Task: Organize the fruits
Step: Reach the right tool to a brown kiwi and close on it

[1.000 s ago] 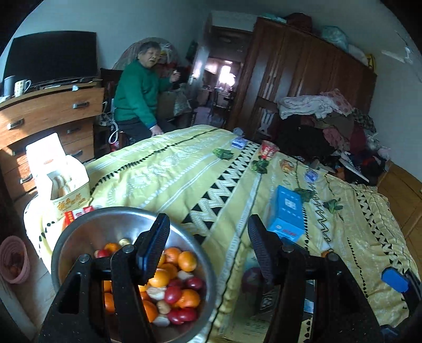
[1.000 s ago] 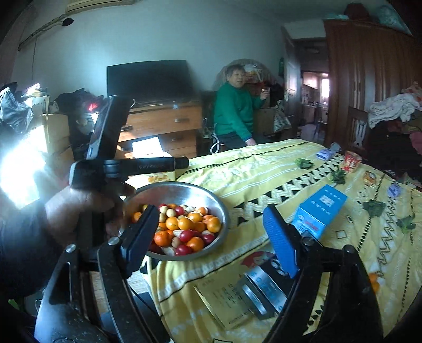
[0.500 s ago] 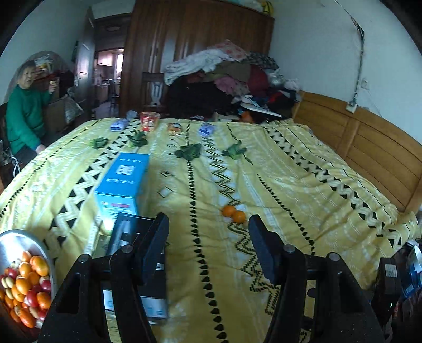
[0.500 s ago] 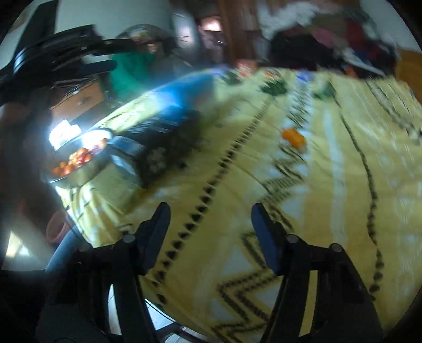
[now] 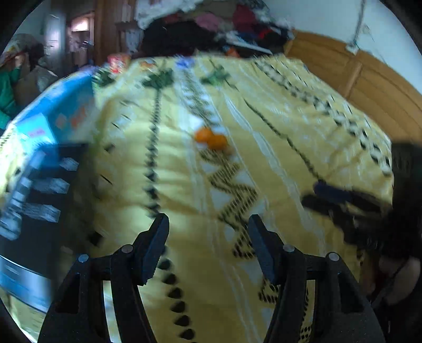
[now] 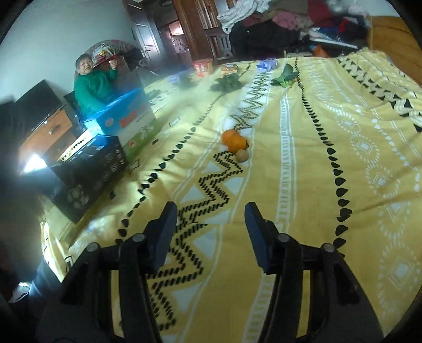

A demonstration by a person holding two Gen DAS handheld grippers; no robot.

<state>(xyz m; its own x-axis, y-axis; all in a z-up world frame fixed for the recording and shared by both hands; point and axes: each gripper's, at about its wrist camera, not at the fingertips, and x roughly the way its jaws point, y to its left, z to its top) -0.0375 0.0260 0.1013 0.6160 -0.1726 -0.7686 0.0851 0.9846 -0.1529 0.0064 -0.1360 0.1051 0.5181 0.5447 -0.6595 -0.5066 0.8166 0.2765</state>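
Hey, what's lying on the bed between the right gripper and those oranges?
Nothing but bare yellow bedspread. The right wrist view shows that stretch clear from the closing, empty right gripper up to the oranges.

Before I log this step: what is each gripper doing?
Left gripper: open, nothing between its jaws.
Right gripper: open but closing, nothing between its jaws.

A bed with a yellow patterned cover fills the room. A wooden headboard stands against a pale wall. A dark wooden wardrobe adjoins a clothes pile. A wooden dresser carries a dark television.
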